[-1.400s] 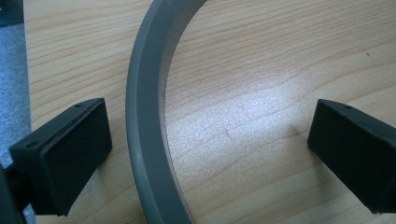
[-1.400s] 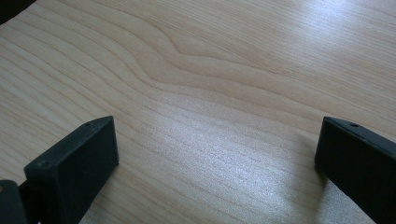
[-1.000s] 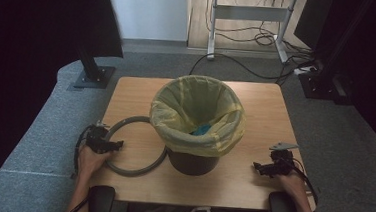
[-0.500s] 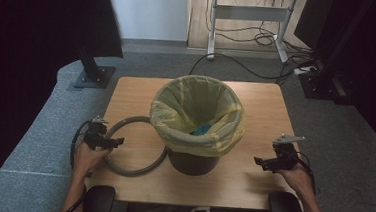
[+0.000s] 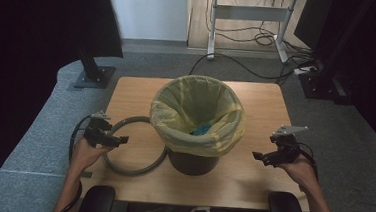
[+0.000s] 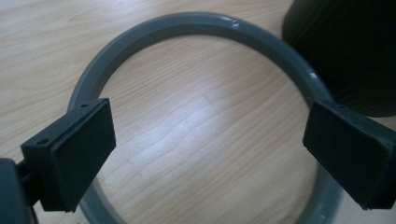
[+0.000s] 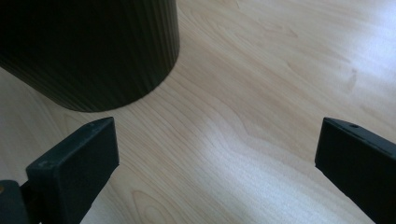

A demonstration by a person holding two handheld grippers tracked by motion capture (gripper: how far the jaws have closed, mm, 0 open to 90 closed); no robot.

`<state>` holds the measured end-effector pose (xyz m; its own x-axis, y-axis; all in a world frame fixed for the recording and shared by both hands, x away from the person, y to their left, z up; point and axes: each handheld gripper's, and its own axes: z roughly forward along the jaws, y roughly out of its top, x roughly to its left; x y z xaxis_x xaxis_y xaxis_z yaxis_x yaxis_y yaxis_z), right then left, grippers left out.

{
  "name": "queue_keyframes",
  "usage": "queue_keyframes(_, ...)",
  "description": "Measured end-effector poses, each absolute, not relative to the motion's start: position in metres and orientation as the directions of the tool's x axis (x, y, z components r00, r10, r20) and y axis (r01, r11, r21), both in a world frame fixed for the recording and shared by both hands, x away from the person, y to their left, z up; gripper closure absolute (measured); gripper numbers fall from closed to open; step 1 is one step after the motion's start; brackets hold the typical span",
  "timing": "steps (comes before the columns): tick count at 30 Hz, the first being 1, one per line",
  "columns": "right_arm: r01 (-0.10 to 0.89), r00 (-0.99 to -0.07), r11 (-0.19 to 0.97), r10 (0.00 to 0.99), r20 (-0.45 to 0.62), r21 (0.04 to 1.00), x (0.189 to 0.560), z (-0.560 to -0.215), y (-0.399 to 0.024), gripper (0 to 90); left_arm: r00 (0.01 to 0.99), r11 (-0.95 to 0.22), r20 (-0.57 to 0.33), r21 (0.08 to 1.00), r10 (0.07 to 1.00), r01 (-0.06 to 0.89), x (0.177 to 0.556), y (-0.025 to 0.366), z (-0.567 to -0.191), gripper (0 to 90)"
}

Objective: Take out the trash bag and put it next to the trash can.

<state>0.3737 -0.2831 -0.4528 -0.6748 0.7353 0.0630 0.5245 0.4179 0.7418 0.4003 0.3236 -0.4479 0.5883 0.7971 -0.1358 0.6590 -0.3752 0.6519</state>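
A dark waste bin (image 5: 192,161) lined with a yellow bag (image 5: 175,120) stands mid-table; something blue (image 5: 202,130) lies inside. A grey plastic ring (image 5: 130,170) lies flat on the wood to the bin's left, touching its base. My left gripper (image 5: 118,140) hovers open over the ring's left side; in the left gripper view the ring (image 6: 187,25) arcs between the wide-apart jaws (image 6: 210,154) and the bin (image 6: 345,46) fills the upper right. My right gripper (image 5: 257,156) is open to the right of the bin, above bare wood (image 7: 219,168), with the bin's ribbed wall (image 7: 88,51) at upper left.
The wooden table (image 5: 251,183) has free room in front of and behind the bin. Black arm pads (image 5: 96,205) sit at the near edge. Grey carpet surrounds the table, with a desk frame (image 5: 247,12), cables and a monitor stand (image 5: 93,74) beyond.
Both hands have lifted slightly and shifted forward, away from the near edge. The left gripper now sits over the ring's left side. Bin and ring have not moved.
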Motion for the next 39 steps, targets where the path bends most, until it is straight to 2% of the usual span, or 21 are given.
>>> queue_keyframes(3, 0.512, -0.69, 0.431, 0.722, 0.056, 0.743, 0.374, -0.443, -0.28, 0.0, 0.621, -0.378, -0.161, 0.669, 0.767, 0.64, 0.399, 0.319, -0.438, 1.8)
queue_keyframes(9, 0.484, -0.723, 0.459, 0.689, 0.045, 0.745, 0.373, -0.424, -0.271, 0.0, 0.669, -0.432, -0.129, 0.671, 0.732, 0.603, 0.395, 0.307, -0.417, 2.1)
queue_keyframes(20, 0.447, -0.765, 0.461, 0.642, 0.06, 0.767, 0.369, -0.388, -0.263, 0.0, 0.747, -0.44, -0.174, 0.713, 0.642, 0.545, 0.39, 0.294, -0.374, 2.6)
queue_keyframes(32, 0.394, -0.81, 0.481, 0.584, 0.049, 0.783, 0.366, -0.348, -0.25, 0.0, 0.809, -0.511, -0.103, 0.728, 0.578, 0.457, 0.383, 0.269, -0.327, 3.1)
queue_keyframes(39, 0.356, -0.84, 0.492, 0.541, 0.041, 0.794, 0.363, -0.326, -0.236, 0.0, 0.846, -0.536, -0.095, 0.736, 0.524, 0.414, 0.382, 0.253, -0.303, 3.4)
